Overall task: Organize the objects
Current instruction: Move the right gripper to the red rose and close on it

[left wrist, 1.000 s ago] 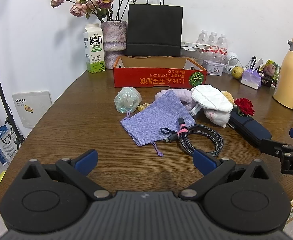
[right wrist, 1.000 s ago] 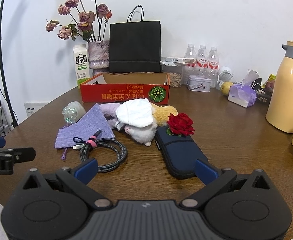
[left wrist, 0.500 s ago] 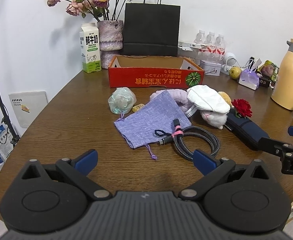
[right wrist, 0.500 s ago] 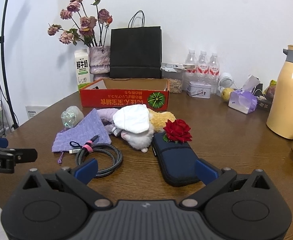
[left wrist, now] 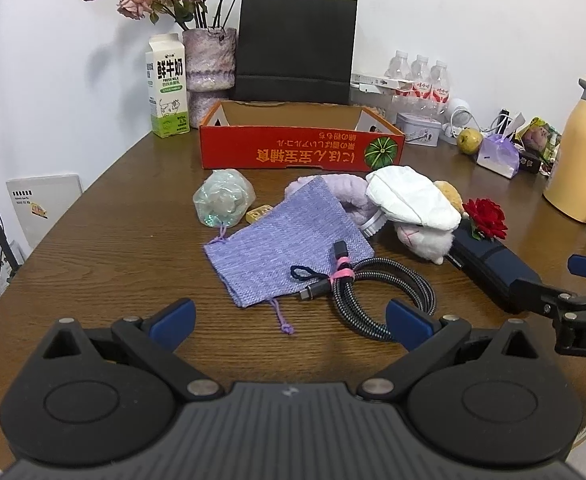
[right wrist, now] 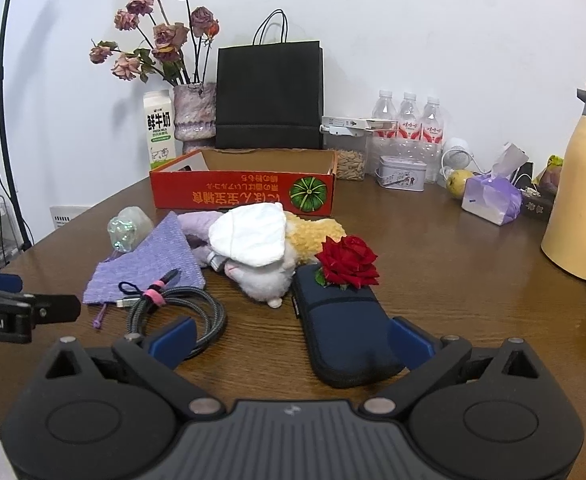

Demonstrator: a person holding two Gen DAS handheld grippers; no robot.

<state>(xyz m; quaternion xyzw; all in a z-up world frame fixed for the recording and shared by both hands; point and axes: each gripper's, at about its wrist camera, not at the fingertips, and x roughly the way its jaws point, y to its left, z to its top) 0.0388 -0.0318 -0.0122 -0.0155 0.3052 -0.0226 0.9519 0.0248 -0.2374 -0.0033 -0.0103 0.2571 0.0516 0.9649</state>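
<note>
Worktop (left wrist: 105, 240): brown wood, rounded near edge, back edge crowded with bottles, a flask and a vase. The loose clutter sits mid-worktop, just in front of the red cardboard box (left wrist: 301, 152), which is open and looks empty from here; I judge it the likely destination.

Navy case (right wrist: 341, 328): lies toward the right near edge, a red rose (right wrist: 347, 262) resting on its far end. Lift the case first and the rose probably rolls off.

Purple pouch (left wrist: 289, 248): flat, with the coiled cable (left wrist: 381, 292) overlapping its near right corner. Pull the pouch and the cable drags with it; the coil is bound by one pink tie only and may spring loose.

Plush pile (right wrist: 261, 256): a white cloth draped over soft toys, touching pouch and case. A grab here could take several pieces or shed the cloth.

Clear wrapped bundle (left wrist: 223, 204): left of the pouch, rounded, may roll.

Left gripper (left wrist: 289, 316): fingers released, wide apart, holding nothing, above the near edge facing the pouch. Right gripper (right wrist: 289, 338): fingers likewise spread and empty, straddling the near end of the case without gripping it. The two stand close; crossing paths risks a knock
</note>
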